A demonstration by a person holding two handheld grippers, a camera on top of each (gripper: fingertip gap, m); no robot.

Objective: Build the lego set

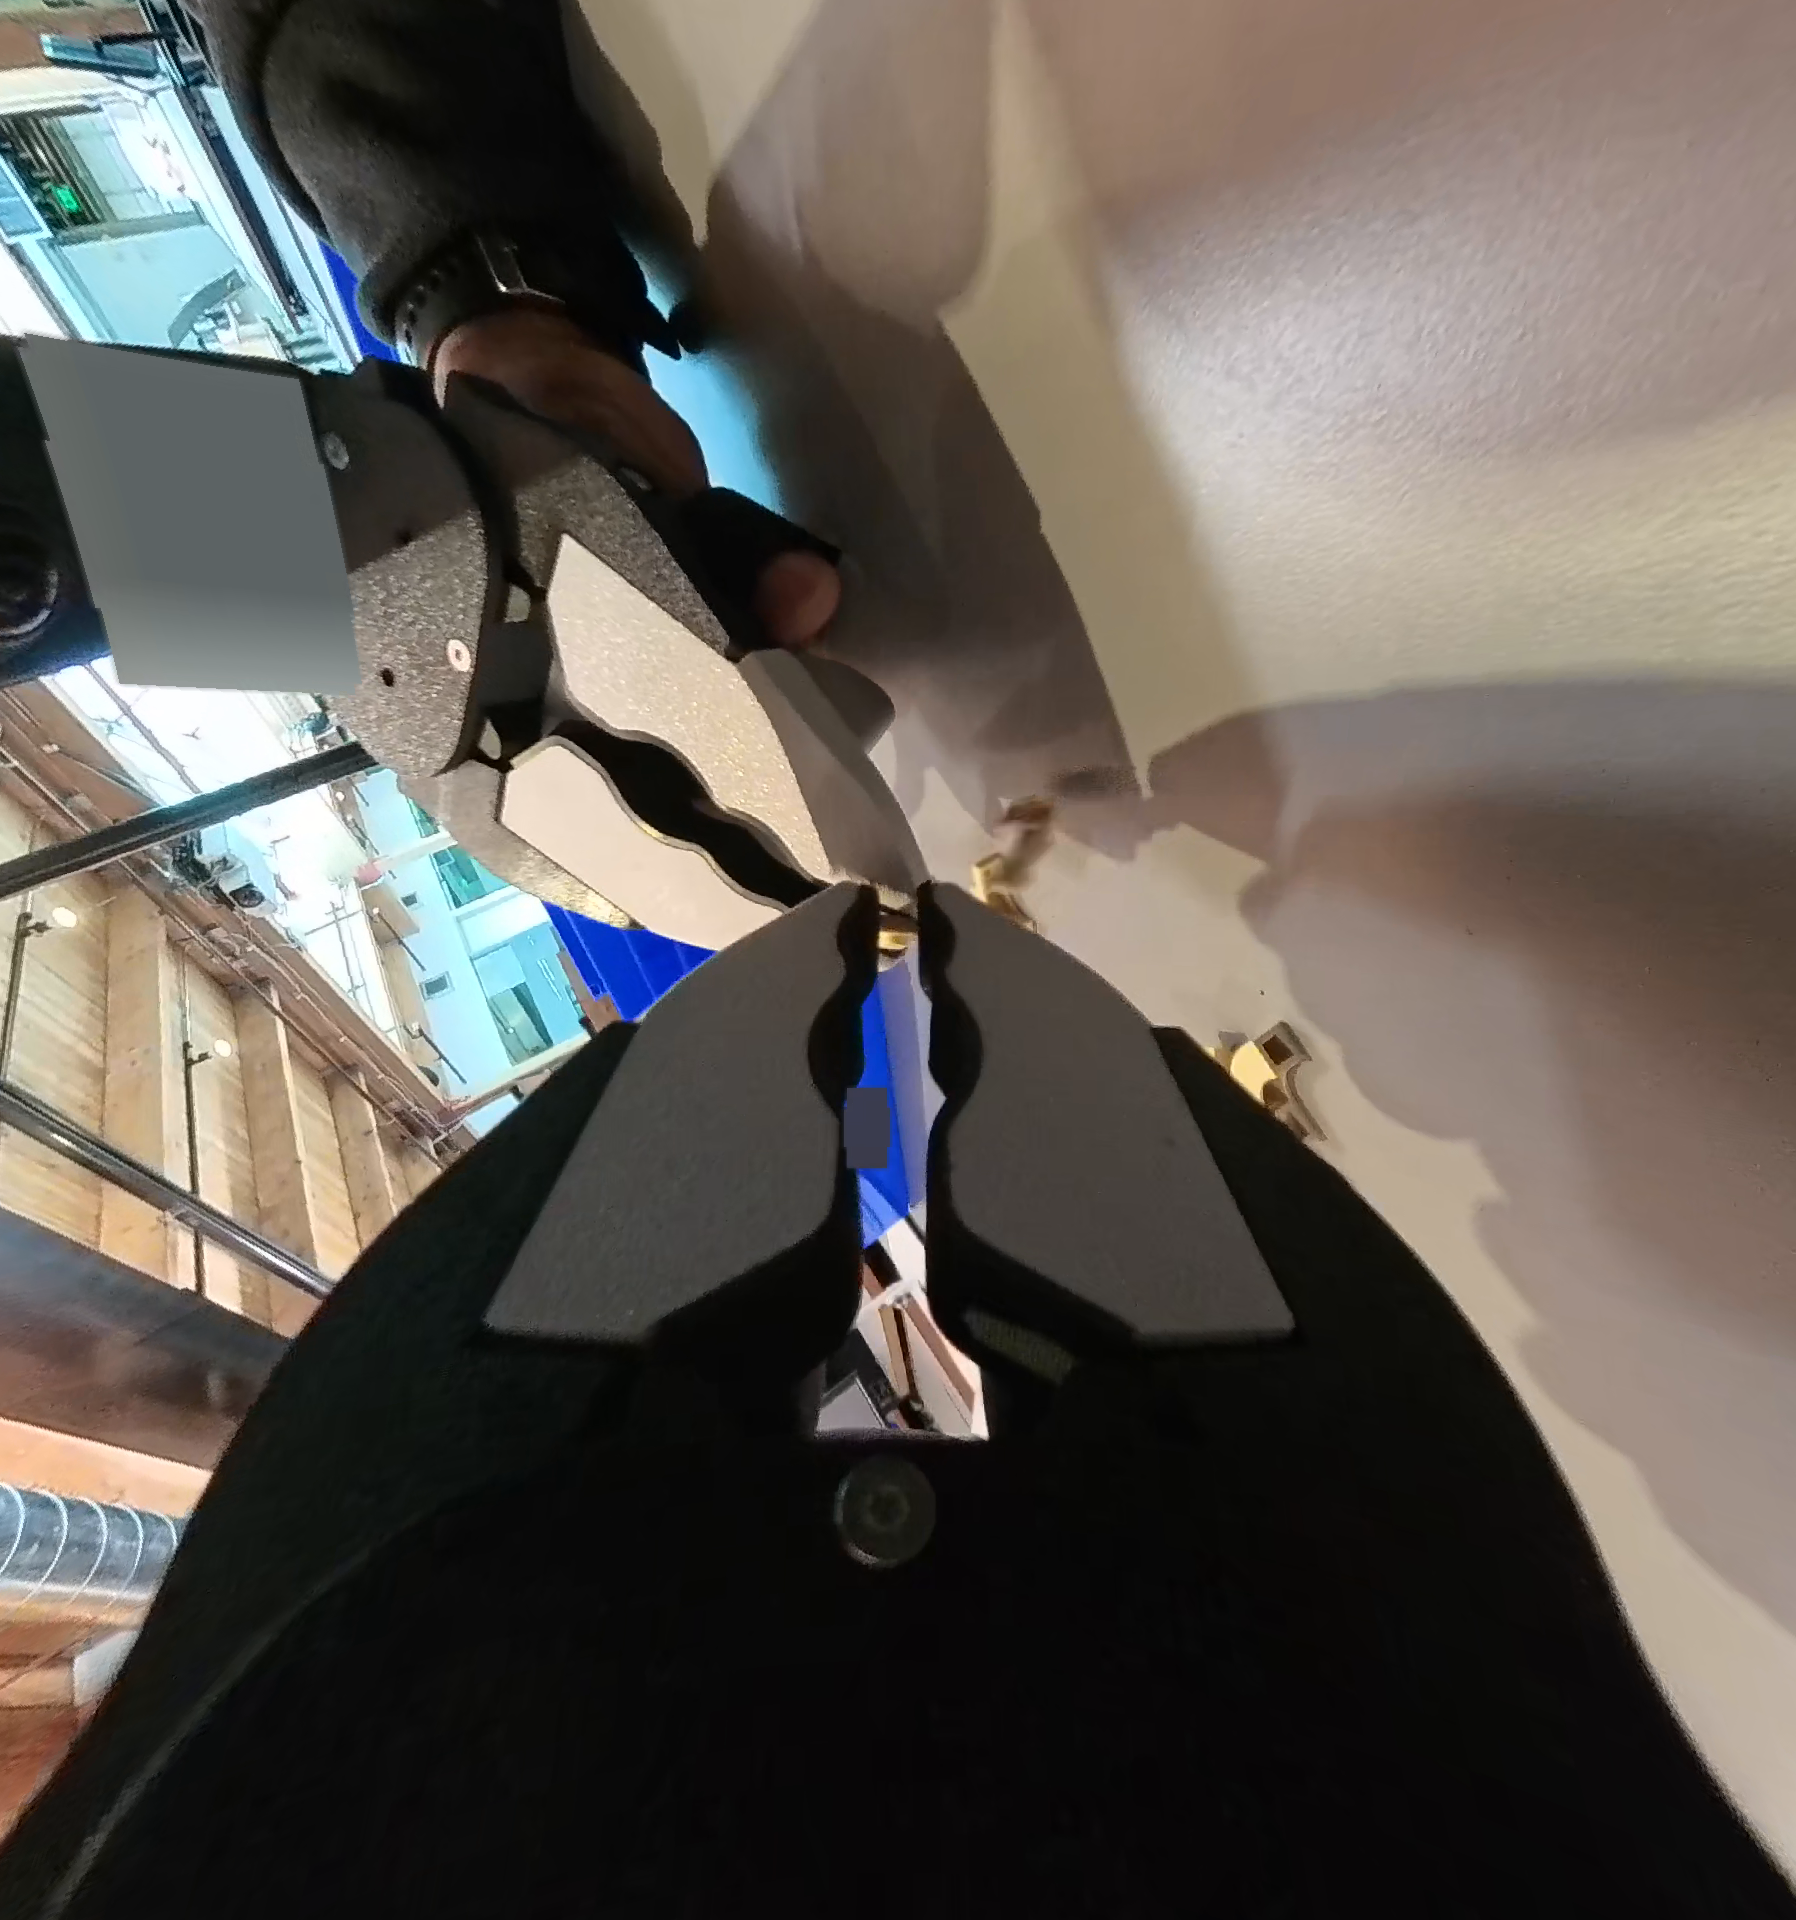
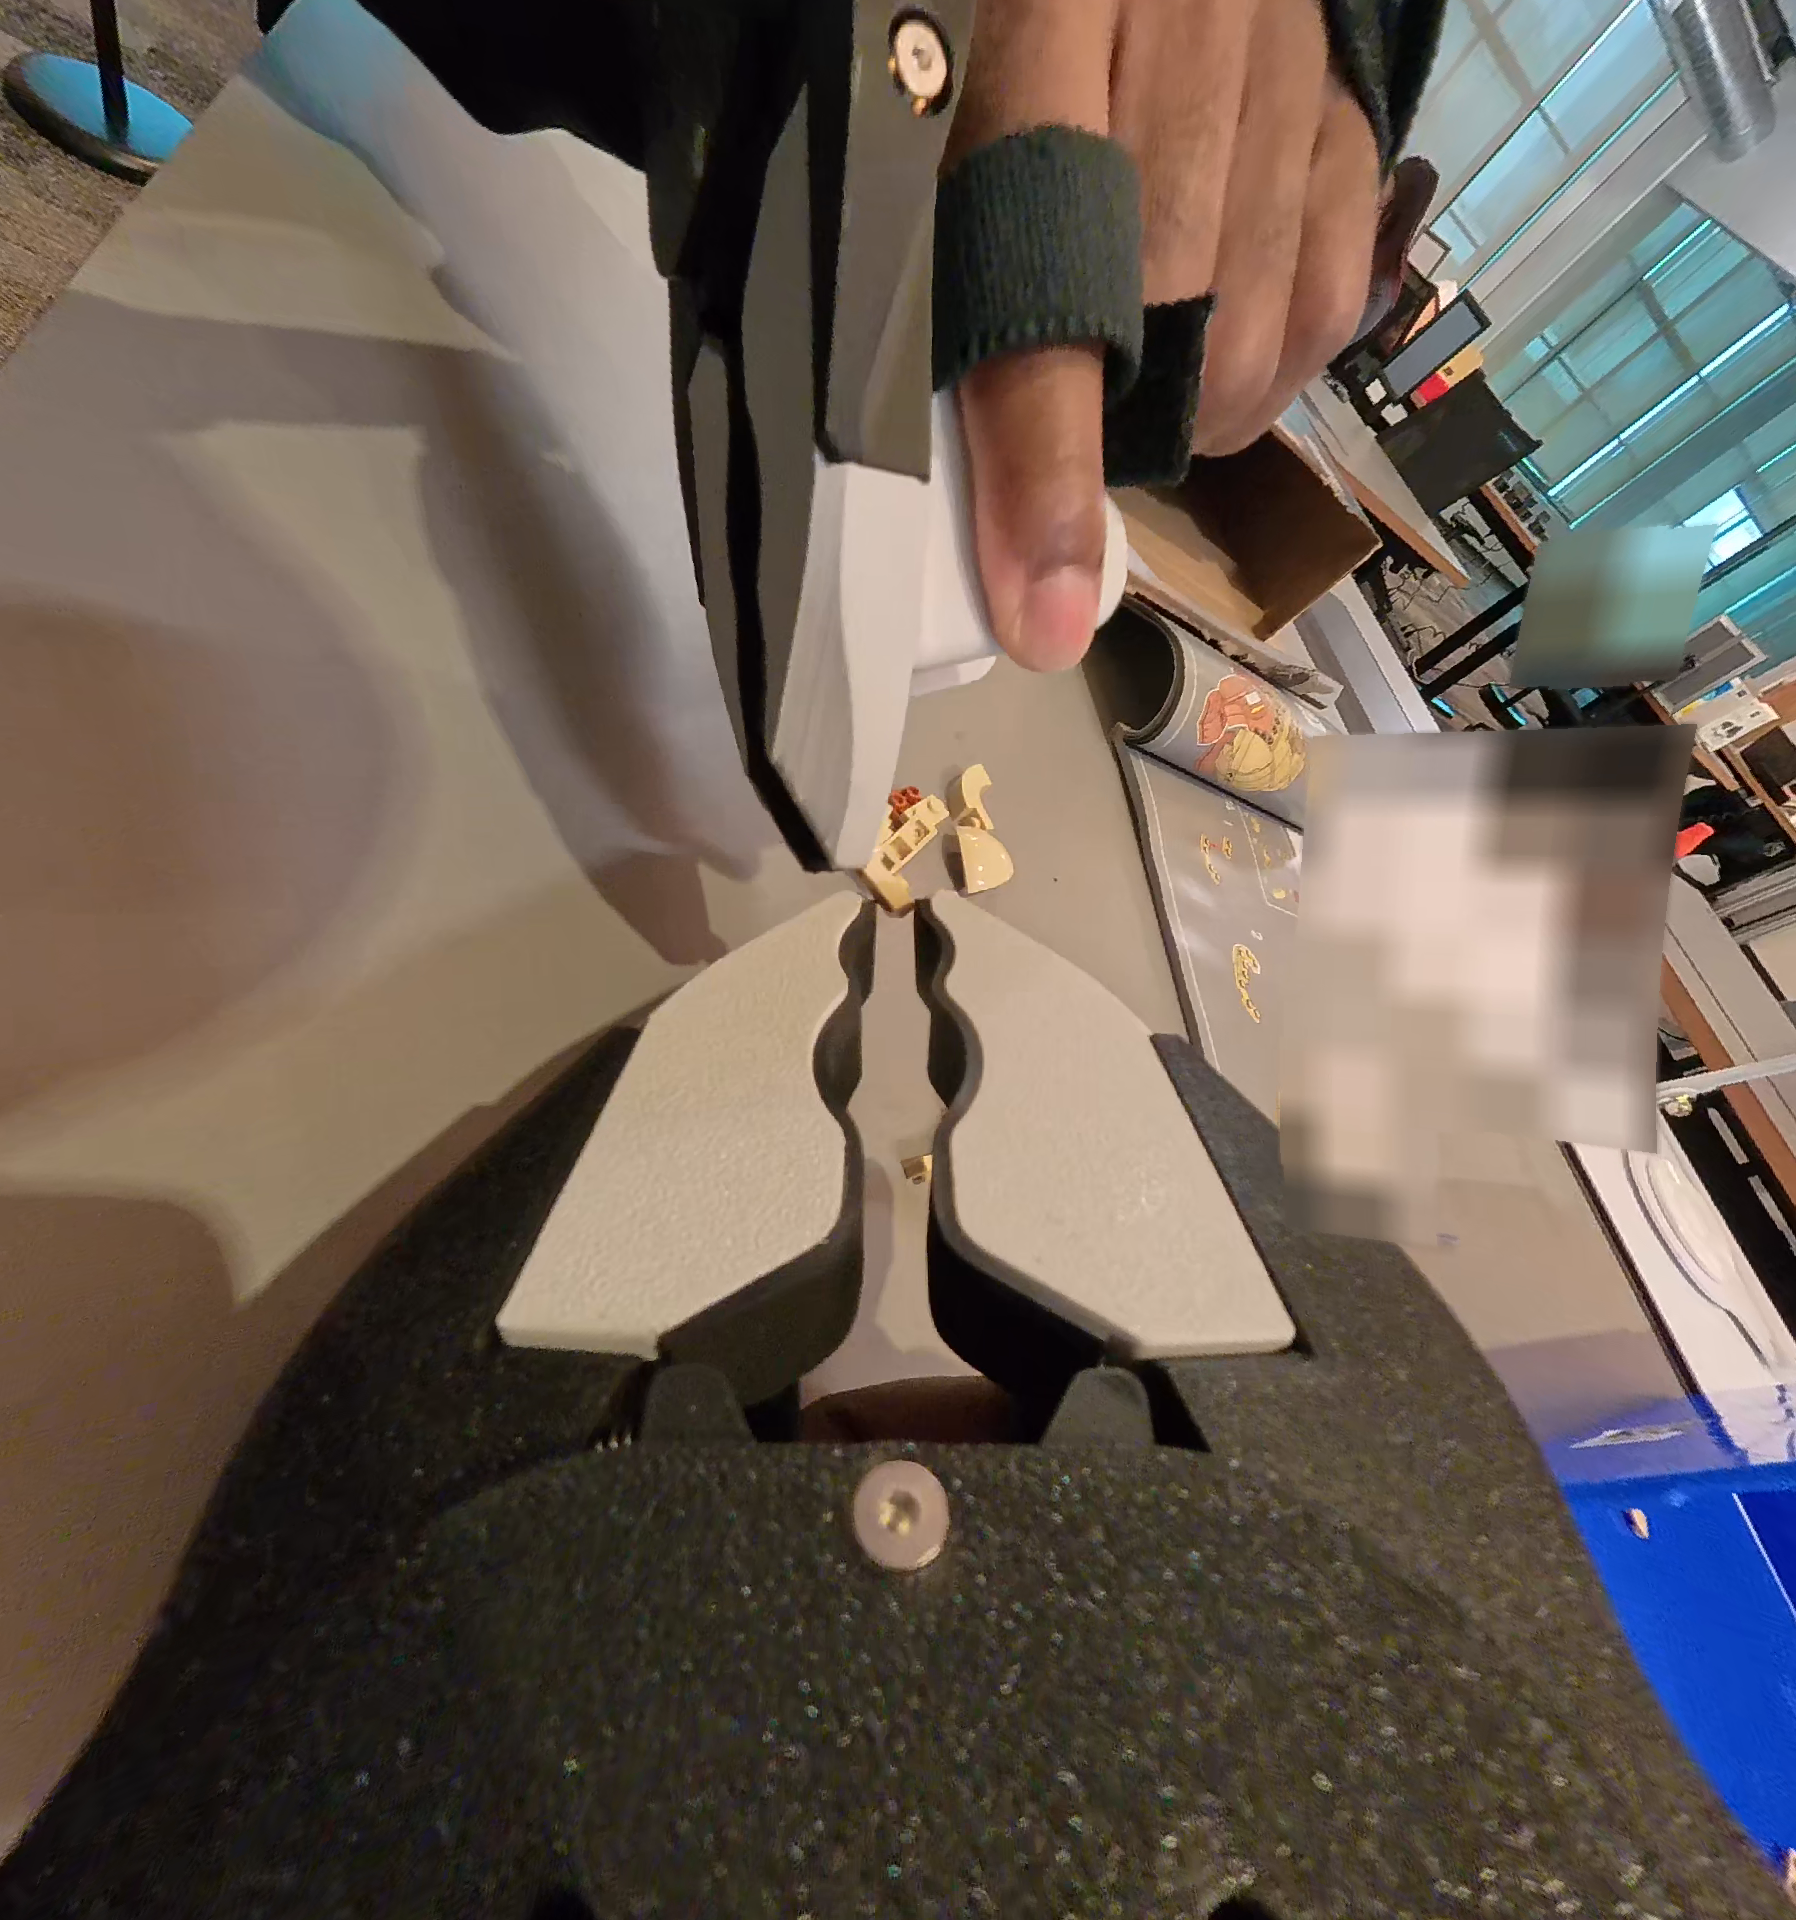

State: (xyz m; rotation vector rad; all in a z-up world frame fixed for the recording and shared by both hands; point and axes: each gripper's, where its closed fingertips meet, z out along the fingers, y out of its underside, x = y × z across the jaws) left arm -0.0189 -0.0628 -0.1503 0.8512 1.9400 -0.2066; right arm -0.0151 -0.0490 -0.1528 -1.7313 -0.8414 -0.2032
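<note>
Tan brick assembly (image 2: 899, 857) sits right where our two grippers meet, lifted a little above the grey bench (image 2: 1029, 790). We see it in the right wrist view as a short stack of small tan building bricks with a tiny reddish-brown piece (image 2: 907, 798) at its far end.

Our right gripper (image 2: 892, 902) has its fingers nearly together, and the near end of the assembly lies in the narrow slot between the tips; they look clamped on it. Our left gripper (image 1: 894, 906) comes in from the other side with its fingers nearly together too, and a small tan-gold piece (image 1: 892, 933) shows between its tips, so we judge it pinches the same assembly or a brick joined to it. We cannot tell whether that piece is fully pressed home.

As for progress, several bricks already stand joined into one body. Loose parts lie on the bench: a curved tan brick (image 2: 980, 857) and a smaller arched one (image 2: 972, 788) just beside the assembly, and one tiny tan piece (image 2: 913, 1166) nearer to us. The left wrist view also shows a tan arched piece (image 1: 1266, 1070) lying apart.

An open instruction booklet (image 2: 1216, 862) with pictures of small tan parts lies near on the bench.
</note>
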